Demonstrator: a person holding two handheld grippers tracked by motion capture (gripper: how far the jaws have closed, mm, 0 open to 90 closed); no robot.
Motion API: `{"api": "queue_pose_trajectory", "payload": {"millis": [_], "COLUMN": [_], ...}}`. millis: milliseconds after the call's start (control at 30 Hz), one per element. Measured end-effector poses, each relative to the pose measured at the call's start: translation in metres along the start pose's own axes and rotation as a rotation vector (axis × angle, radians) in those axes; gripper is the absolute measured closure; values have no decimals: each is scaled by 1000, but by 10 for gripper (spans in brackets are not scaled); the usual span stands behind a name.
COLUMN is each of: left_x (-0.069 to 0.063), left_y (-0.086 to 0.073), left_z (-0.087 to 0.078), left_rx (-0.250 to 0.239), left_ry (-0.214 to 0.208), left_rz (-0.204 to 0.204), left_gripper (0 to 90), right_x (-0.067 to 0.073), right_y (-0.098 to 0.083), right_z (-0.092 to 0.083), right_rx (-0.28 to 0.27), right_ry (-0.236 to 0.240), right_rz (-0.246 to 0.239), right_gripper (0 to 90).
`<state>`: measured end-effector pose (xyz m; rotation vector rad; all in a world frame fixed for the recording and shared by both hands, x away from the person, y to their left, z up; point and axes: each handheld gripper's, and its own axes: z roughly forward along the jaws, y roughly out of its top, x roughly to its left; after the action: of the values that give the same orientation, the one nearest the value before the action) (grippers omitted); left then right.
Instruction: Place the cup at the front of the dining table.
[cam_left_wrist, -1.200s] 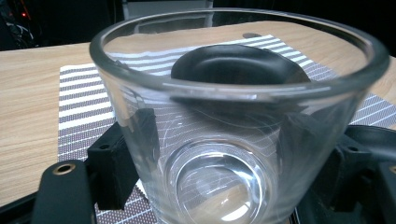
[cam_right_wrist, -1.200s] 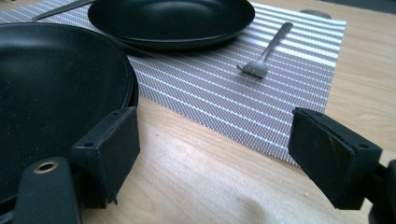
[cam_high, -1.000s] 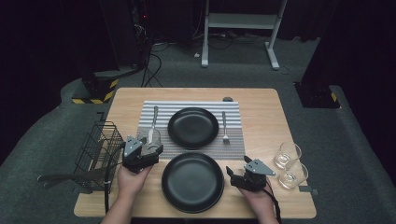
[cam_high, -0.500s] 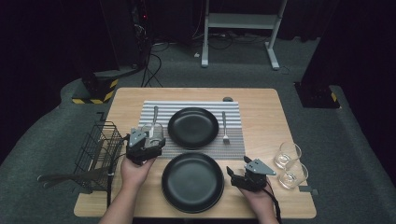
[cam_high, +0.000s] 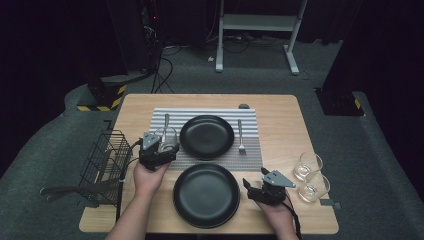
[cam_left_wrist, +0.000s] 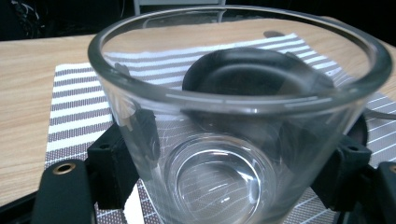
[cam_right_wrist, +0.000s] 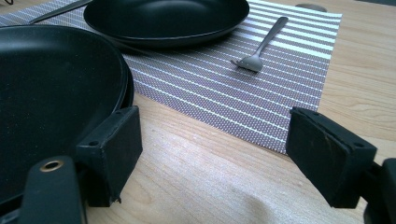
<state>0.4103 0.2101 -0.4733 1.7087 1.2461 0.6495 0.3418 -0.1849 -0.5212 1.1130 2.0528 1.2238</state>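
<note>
Glass (cam_left_wrist: 233, 135), clear and upright, is pinched by the left hand-held gripper (cam_high: 159, 148); black jaws pressed on its walls are revealed close-up.

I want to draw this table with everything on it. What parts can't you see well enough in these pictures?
- Wire basket: high view, too small and dim to tell what lies inside.
- Utensil behind the glass: high view, partly covered by the glass and left gripper.
- Near plate: right gripper view, cut off by the left edge.
- Glass base: left gripper view, cut off by the bottom edge.
</note>
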Motion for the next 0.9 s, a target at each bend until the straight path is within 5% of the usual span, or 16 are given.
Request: {"api": "queue_pose_trajectory", "payload": {"millis": [900], "left_x": [1], "left_y": [-26], "left_z": [29], "left_rx": [106], "left_ry": [25], "left_rz": [-3], "left_gripper": [224], "right_x": [-1], "right_y": [0], "right_z": [1], "right_rx": [10], "right_ry": [3], "right_rz": [11], "right_gripper": [191]}}
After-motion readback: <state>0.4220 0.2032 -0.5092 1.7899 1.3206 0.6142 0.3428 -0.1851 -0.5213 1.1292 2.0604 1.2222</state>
